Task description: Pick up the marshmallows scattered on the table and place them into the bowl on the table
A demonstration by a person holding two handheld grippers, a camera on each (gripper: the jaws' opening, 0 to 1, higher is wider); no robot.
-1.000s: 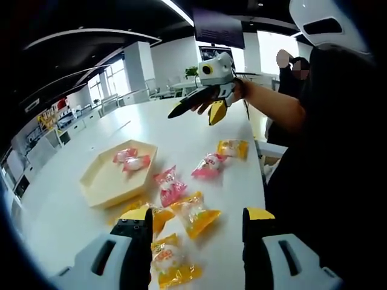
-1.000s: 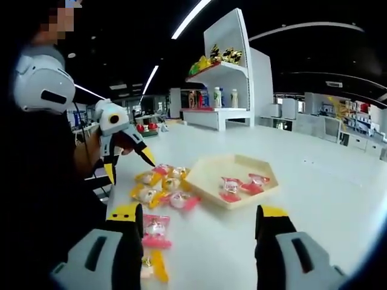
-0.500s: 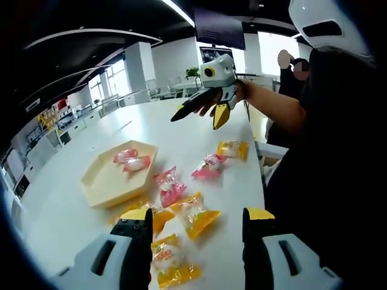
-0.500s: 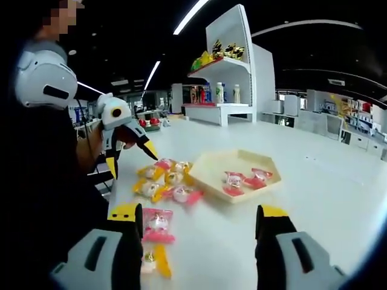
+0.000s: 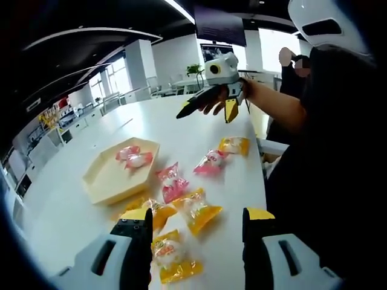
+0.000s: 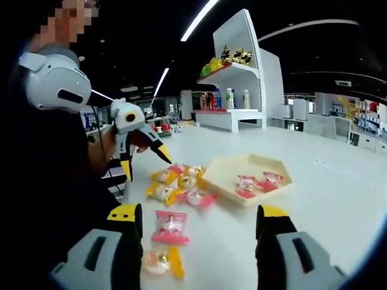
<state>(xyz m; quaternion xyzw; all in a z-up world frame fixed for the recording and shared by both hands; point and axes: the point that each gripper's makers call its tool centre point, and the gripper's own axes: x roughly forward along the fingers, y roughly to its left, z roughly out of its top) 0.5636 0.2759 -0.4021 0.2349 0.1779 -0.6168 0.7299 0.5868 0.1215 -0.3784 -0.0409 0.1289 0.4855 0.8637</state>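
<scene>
A cream hexagonal bowl sits on the white table with a few pink marshmallow packets inside. Loose packets lie beside it: pink ones, yellow ones. In the right gripper view a pink packet and a yellow one lie nearest, with a cluster beyond. My left gripper hovers open over the near yellow packets. My right gripper is open and held above the table's far side.
The person's dark-clothed body stands along the table edge. A white shelf unit with bottles and snacks rises behind the table. Another person is at the back. Bare tabletop stretches beyond the bowl.
Both views have shifted slightly with the hands. The right gripper has drifted a little up and to the right in the left gripper view. Packets and bowl lie as before; both grippers stay open.
</scene>
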